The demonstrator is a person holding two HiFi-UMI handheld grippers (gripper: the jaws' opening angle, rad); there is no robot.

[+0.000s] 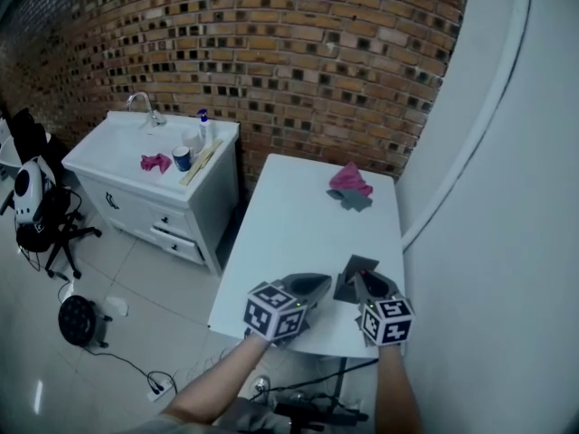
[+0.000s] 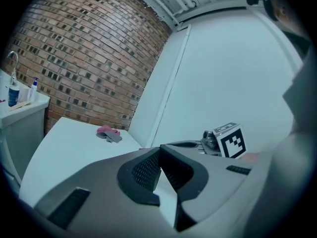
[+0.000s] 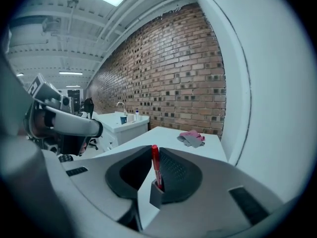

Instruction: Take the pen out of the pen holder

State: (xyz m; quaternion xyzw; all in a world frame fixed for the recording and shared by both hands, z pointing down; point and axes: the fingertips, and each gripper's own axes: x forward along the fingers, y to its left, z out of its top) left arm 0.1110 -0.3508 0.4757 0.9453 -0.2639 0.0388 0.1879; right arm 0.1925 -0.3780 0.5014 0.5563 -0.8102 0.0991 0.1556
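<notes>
Right claw (image 3: 154, 151) pinches a red pen (image 3: 155, 165) near its top, the two jaws closed in on it from either side. The pen stands upright with its lower end seated in the small grey pen holder (image 3: 156, 195) (so it is not yet out). The holder shows low between the jaws against the white worktop (image 1: 298, 215); whether it touches the surface cannot be told. In the head view this claw is at the worktop's near right edge. Left claw (image 2: 159, 151) hangs just beside it to the left, jaws pressed together at the tips with nothing between them. Farther back, near the worktop's far right corner, lies a pink and grey cloth (image 1: 349, 186), well apart from both claws. Left of the worktop is a white sink cabinet (image 1: 149, 174) with a tap (image 1: 140, 102) and a blue cup (image 1: 182, 157), and a brick wall (image 1: 298, 61) runs behind everything.
</notes>
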